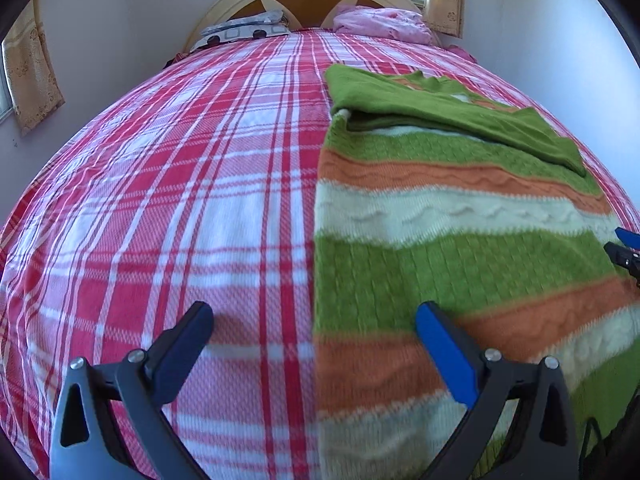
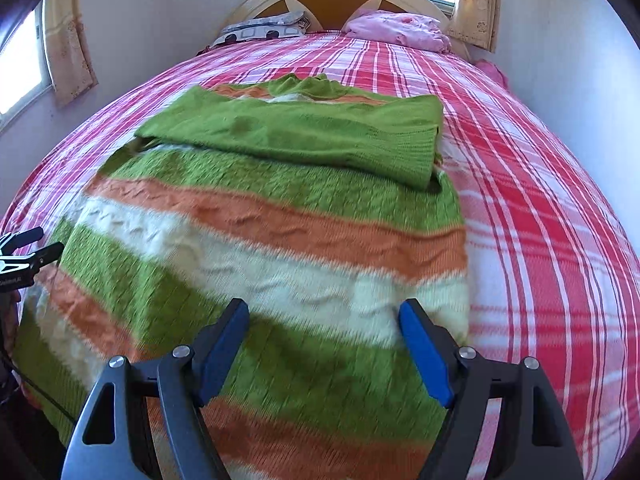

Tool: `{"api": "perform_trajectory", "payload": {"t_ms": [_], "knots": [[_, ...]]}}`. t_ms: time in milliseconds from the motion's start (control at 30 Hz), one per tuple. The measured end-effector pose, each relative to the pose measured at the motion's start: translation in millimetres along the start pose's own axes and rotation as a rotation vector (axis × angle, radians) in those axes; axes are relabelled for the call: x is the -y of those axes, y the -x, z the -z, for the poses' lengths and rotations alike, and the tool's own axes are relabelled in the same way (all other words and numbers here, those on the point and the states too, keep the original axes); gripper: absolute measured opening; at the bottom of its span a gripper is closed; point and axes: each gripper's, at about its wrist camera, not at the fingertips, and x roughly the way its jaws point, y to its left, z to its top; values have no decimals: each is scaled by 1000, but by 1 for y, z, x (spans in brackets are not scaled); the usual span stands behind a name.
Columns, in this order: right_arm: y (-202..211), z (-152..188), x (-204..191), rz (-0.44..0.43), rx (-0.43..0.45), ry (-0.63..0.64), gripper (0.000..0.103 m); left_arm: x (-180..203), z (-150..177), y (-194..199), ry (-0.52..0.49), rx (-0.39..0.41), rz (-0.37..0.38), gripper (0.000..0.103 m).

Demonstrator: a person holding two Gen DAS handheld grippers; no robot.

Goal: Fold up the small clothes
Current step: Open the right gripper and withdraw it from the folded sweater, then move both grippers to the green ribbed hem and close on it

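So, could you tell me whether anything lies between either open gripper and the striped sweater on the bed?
Nothing visible does. The left gripper hangs open at the striped sweater's side edge, and the right gripper hangs open directly above its lower stripes. Only the sweater's own green sleeves lie folded across its upper part.

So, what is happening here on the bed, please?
A person is folding a striped knitted sweater on a bed with a red plaid cover, using a handheld gripper in each hand. The green sleeves are already folded across the upper part of the sweater. The left gripper hangs open over the sweater's left edge, and the right gripper hangs open over its lower part. Neither holds any cloth. The bottom fold is not yet done.
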Motion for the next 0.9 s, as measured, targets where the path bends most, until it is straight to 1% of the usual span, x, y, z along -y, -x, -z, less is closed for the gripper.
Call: {"api": "perform_trajectory", "payload": {"t_ms": [300,400,467,533,667,733,800,867,900], "knots": [[18,29,-8,4,-2,-9,78,7,33,23,-16,2,26,103],[25,39,-12,16,5,-6,78,8,42,30,-16,1,44,102],[30,46,-13,23,5,-9,78,9,47,35,-20,-1,55,100],[33,52,-14,11,-2,-19,78,9,51,40,-19,-1,63,93],[40,63,-17,3,-9,-12,78,7,57,45,-2,-14,98,86],[42,66,-19,4,-13,-1,78,5,61,46,10,-33,115,79],[46,71,-20,-2,-20,1,78,3,67,44,35,-62,147,75],[50,76,-20,-6,-23,6,78,2,72,45,47,-73,159,73],[52,79,-19,-9,-24,6,78,2,73,46,49,-78,167,70]]}}
